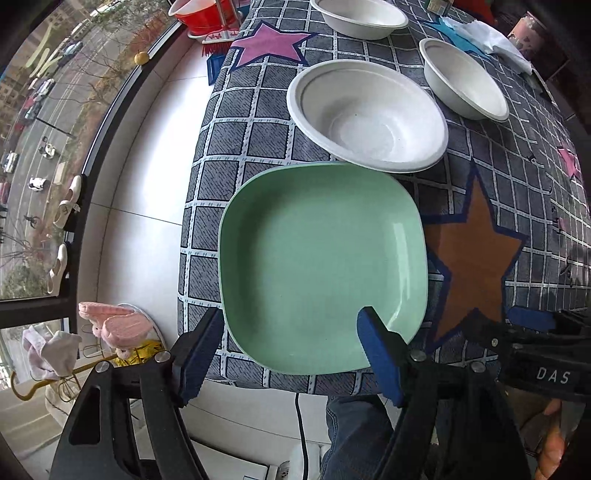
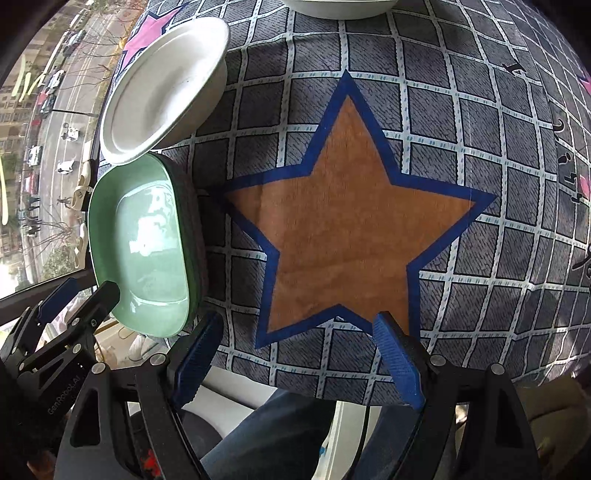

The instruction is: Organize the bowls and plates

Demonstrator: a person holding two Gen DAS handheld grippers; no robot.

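Observation:
A square green plate (image 1: 321, 266) lies near the table's front edge; it also shows in the right wrist view (image 2: 147, 243). A white bowl (image 1: 369, 118) sits just behind it, its rim over the plate's far edge. Two more white bowls (image 1: 465, 79) (image 1: 360, 16) sit farther back. My left gripper (image 1: 291, 350) is open, its fingers straddling the plate's near edge, the right finger (image 1: 380, 354) over the plate. My right gripper (image 2: 295, 358) is open and empty above the table's front edge, in front of the orange star (image 2: 347, 218).
The table carries a grey checked cloth (image 1: 236, 140) with star patches. A red container (image 1: 199, 16) stands at the back left. White tissue (image 1: 487, 40) lies at the back right. A window (image 1: 40, 129) and white floor lie to the left.

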